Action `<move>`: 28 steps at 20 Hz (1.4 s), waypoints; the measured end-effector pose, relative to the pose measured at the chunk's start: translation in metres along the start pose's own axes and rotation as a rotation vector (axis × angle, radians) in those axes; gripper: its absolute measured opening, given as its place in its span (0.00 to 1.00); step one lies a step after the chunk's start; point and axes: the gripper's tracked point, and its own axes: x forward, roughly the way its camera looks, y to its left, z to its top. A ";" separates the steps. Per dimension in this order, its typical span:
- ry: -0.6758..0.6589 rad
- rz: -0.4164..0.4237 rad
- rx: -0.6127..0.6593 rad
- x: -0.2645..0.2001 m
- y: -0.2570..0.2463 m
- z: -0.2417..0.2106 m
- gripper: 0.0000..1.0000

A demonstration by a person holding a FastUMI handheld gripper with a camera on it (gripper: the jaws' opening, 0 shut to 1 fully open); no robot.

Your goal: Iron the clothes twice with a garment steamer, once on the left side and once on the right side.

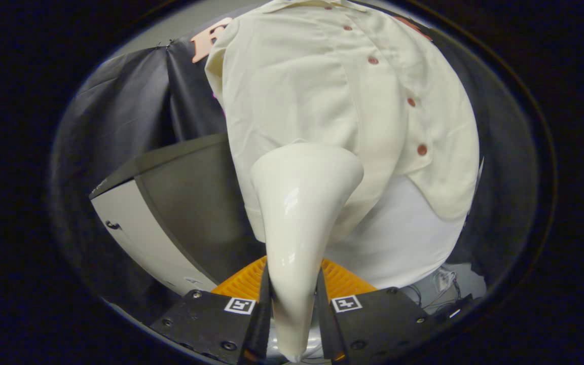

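A cream button-up shirt (322,86) with several reddish buttons hangs in front of me over a white layer (403,243). My gripper (293,304) is shut on the handle of a glossy cream garment steamer (299,213), both fingers pressing its narrow lower part. The steamer widens upward and its head (307,162) meets the lower middle of the shirt, left of the button row. Whether the head touches the cloth or stands just off it, I cannot tell.
A grey and white table or board (170,218) stands to the left of the shirt, beyond the left finger. Black cloth (130,101) hangs behind. An orange ribbed part (340,281) lies just past the fingers. Thin wires (441,284) lie low on the right.
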 end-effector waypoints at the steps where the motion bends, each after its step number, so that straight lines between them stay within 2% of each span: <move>1: -0.023 -0.004 -0.018 -0.010 0.001 0.022 0.40; 8: -0.214 -0.029 -0.035 -0.066 -0.039 0.171 0.40; 13: -0.341 -0.114 -0.001 -0.075 -0.086 0.269 0.40; 16: -0.401 -0.207 0.071 -0.065 -0.122 0.310 0.40; 23: -0.431 -0.284 0.139 -0.046 -0.160 0.326 0.40; 28: -0.456 -0.221 0.191 -0.035 -0.156 0.321 0.40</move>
